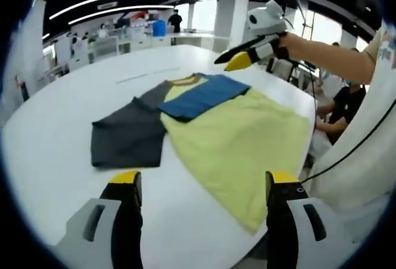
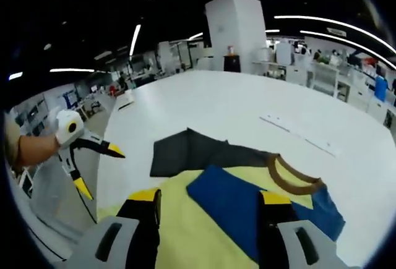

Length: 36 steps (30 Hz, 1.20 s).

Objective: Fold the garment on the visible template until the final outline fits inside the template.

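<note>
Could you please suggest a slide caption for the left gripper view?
Open left claw faces a yellow T-shirt on the white table, blue sleeve folded in, grey sleeve spread out.

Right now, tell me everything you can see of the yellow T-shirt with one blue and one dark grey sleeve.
The yellow T-shirt lies flat on the white table, its hem corner near the table's edge. It looks like soft knit fabric with a brown-trimmed collar. The blue sleeve is folded in over the chest; the dark grey sleeve is spread outward on the table. The left gripper and right gripper, both open, hover over it, apparently not gripping it.
</note>
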{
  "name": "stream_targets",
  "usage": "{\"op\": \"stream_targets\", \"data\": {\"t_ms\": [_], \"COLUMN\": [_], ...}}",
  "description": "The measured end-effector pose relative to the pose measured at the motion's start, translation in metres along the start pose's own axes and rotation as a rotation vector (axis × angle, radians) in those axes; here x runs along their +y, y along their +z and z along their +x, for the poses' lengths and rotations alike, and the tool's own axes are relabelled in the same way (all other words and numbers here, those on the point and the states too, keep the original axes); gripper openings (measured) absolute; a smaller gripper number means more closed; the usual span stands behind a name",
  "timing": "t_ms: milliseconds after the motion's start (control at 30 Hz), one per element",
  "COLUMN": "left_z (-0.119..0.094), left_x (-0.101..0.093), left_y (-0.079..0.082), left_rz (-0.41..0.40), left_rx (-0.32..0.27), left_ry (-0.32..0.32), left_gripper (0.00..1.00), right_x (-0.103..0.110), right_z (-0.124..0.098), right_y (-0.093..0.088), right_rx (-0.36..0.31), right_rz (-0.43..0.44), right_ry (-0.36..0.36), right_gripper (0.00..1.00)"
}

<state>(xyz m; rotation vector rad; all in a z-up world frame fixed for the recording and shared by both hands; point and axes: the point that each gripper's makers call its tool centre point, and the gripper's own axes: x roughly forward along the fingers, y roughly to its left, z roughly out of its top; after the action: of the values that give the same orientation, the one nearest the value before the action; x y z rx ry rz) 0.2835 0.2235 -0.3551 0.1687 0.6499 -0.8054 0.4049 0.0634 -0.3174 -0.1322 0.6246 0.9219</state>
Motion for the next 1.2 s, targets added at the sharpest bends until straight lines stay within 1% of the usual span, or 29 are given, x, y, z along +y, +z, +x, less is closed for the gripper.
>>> {"op": "stream_targets", "data": {"t_ms": [100, 233, 467, 633, 767, 900, 1200], "left_z": [0.001, 0.003, 0.008, 0.011, 0.012, 0.014, 0.022], "left_x": [0.004, 0.008, 0.015, 0.024, 0.028, 0.035, 0.047], "left_y": [0.001, 0.0, -0.002, -0.005, -0.005, -0.001, 0.008], "left_rz": [0.005, 0.007, 0.015, 0.017, 0.019, 0.024, 0.042], "left_rx": [-0.001, 0.004, 0.016, 0.03, 0.033, 0.026, 0.015], "left_ry": [0.006, 0.014, 0.023, 0.038, 0.045, 0.065, 0.094], "left_gripper": [0.74, 0.73, 0.67, 0.66, 0.65, 0.64, 0.57], "right_x": [-0.002, -0.003, -0.003, -0.002, -0.001, 0.003, 0.006], "right_z": [-0.006, -0.014, -0.024, -0.03, -0.034, -0.038, -0.048], "right_y": [-0.006, -0.012, -0.025, -0.033, -0.04, -0.042, -0.05], "right_rx": [-0.005, -0.011, -0.016, -0.017, -0.016, -0.027, -0.033], "right_rz": [0.006, 0.008, 0.03, 0.039, 0.048, 0.058, 0.061], "right_ry": [-0.005, -0.016, -0.021, -0.024, -0.024, -0.023, -0.025], "right_gripper": [0.61, 0.62, 0.63, 0.63, 0.63, 0.64, 0.64]}}
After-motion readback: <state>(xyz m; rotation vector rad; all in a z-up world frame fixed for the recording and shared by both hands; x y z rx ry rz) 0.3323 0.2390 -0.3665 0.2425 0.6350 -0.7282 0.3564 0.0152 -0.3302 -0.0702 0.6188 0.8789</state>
